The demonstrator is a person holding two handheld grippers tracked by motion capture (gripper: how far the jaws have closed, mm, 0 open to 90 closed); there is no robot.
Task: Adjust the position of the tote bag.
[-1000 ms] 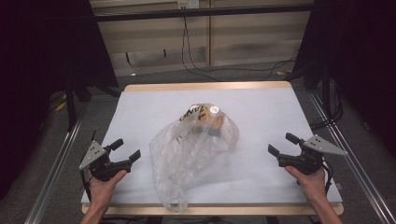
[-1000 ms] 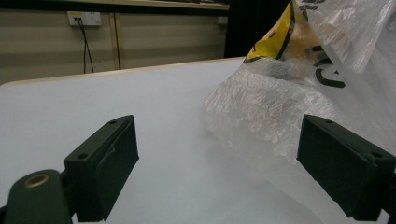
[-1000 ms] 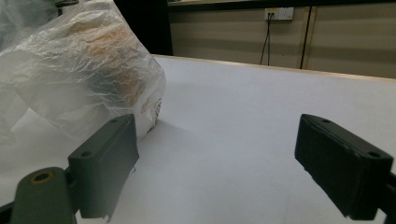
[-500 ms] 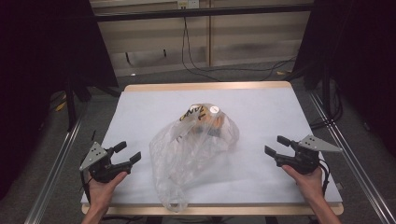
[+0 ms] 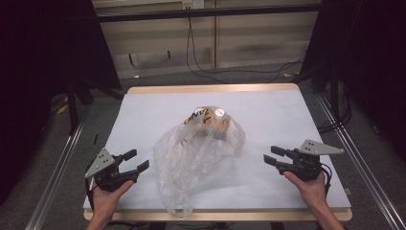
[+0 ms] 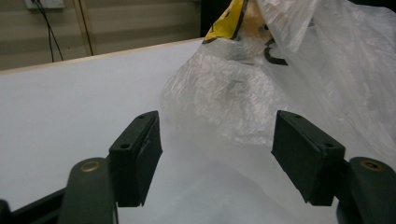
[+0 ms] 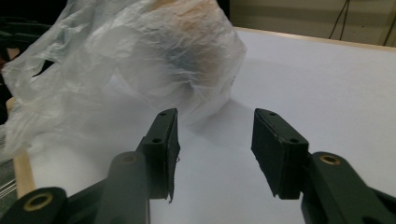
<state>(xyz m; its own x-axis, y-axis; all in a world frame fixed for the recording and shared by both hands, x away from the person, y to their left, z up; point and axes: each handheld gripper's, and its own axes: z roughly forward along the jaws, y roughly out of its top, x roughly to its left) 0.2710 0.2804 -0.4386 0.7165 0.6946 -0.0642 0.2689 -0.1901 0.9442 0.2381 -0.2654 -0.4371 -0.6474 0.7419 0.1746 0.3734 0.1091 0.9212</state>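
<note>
A crumpled clear plastic bag (image 5: pixel 191 158) lies in the middle of the white table (image 5: pixel 143 115), with a yellow-labelled packet and other goods (image 5: pixel 208 120) inside its far end. My left gripper (image 5: pixel 136 160) rests at the table's near left, open and empty, pointing at the bag (image 6: pixel 280 79) a short way off. Over at the near right, my right gripper (image 5: pixel 270 155) is open too, aimed at the bag's bulging end (image 7: pixel 154 60), with bare table between its jaws.
The bag's thin tail (image 5: pixel 177 208) hangs over the table's front wooden edge. Metal rails (image 5: pixel 55 177) run along both sides of the table. Cables (image 5: pixel 201 67) lie on the floor beyond the far edge. Bare tabletop spreads around the bag.
My right gripper has moved left, toward the bag, and its jaws have narrowed a little. The left gripper and the bag have stayed put.
</note>
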